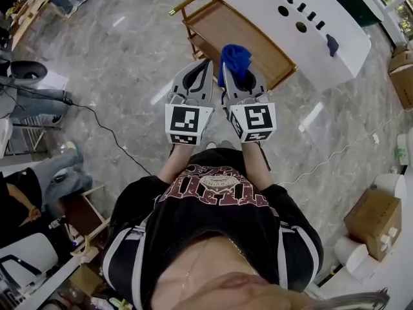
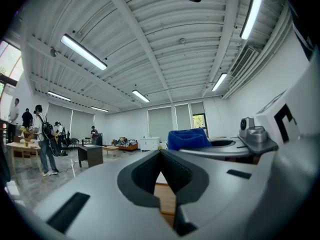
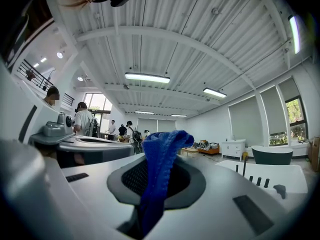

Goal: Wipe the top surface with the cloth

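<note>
A blue cloth (image 1: 235, 58) sticks up out of my right gripper (image 1: 228, 70), which is shut on it; the right gripper view shows the cloth (image 3: 162, 159) pinched between the jaws and folding over at the top. My left gripper (image 1: 205, 64) is held close beside it, shut with nothing in it (image 2: 161, 156). Both are raised in front of the person's chest, pointing outward. Beyond and below them stands a wooden trolley table (image 1: 258, 41) with a gold frame, its top bare. A strip of that wood (image 2: 167, 199) shows through the left jaws' gap.
A white counter (image 1: 322, 24) with holes and a dark object stands past the trolley at the upper right. Cardboard boxes (image 1: 374, 221) sit at the right. A black cable (image 1: 110, 131) crosses the marble floor. Chairs and seated people are at the left; people (image 2: 45, 139) stand far off.
</note>
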